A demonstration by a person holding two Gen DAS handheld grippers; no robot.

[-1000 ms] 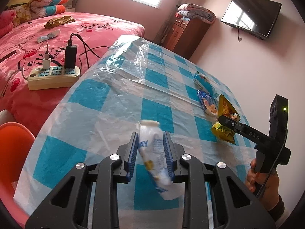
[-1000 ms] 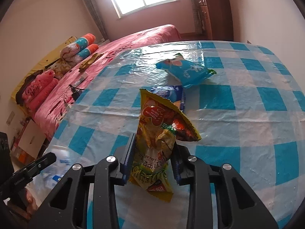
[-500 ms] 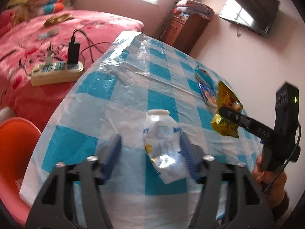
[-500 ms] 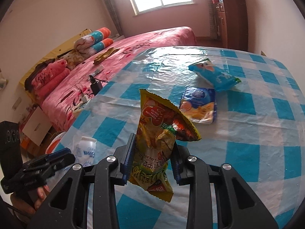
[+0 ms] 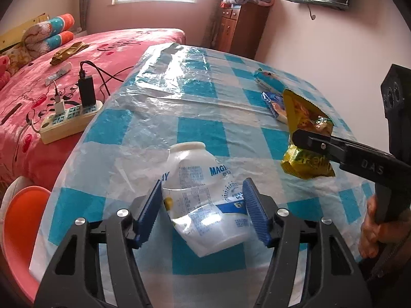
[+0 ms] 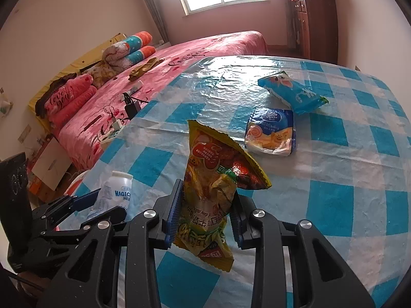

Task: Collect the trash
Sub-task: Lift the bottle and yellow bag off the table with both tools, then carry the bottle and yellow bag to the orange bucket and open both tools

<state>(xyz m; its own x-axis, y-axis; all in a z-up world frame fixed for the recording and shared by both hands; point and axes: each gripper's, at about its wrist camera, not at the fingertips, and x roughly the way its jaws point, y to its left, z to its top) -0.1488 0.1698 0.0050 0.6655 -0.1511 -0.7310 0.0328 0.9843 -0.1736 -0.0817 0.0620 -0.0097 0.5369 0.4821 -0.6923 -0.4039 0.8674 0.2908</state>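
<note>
**Left tool spread around crushed bottle, right tool clamped on snack bag**

The left gripper point(image 5: 201, 209) stands wide apart, its blue ribbed pads point(image 5: 253, 211) flanking a crumpled white plastic bottle point(image 5: 205, 200) that lies on the checked tablecloth point(image 5: 200, 128). A gap shows at each pad, so the bottle is released, not pinched. Its label reads "MAG…" in blue here, and "MAGIC" in the right wrist view, with fine print too small to read.

The right gripper point(image 6: 204, 211) is clenched on a yellow snack bag point(image 6: 213, 184), held upright above the cloth; the red and green print carries Chinese characters I cannot make out. In the left view that tool's finger, lettered "DAS", sits at 3 o'clock.

At 1 o'clock from the right tool lies a tissue pack point(image 6: 272, 133) marked "Vinda"; just beyond it a blue wrapper point(image 6: 292, 92). At 9 o'clock in the left view a power strip point(image 5: 68, 118) rests on the pink bed point(image 5: 123, 48).
</note>
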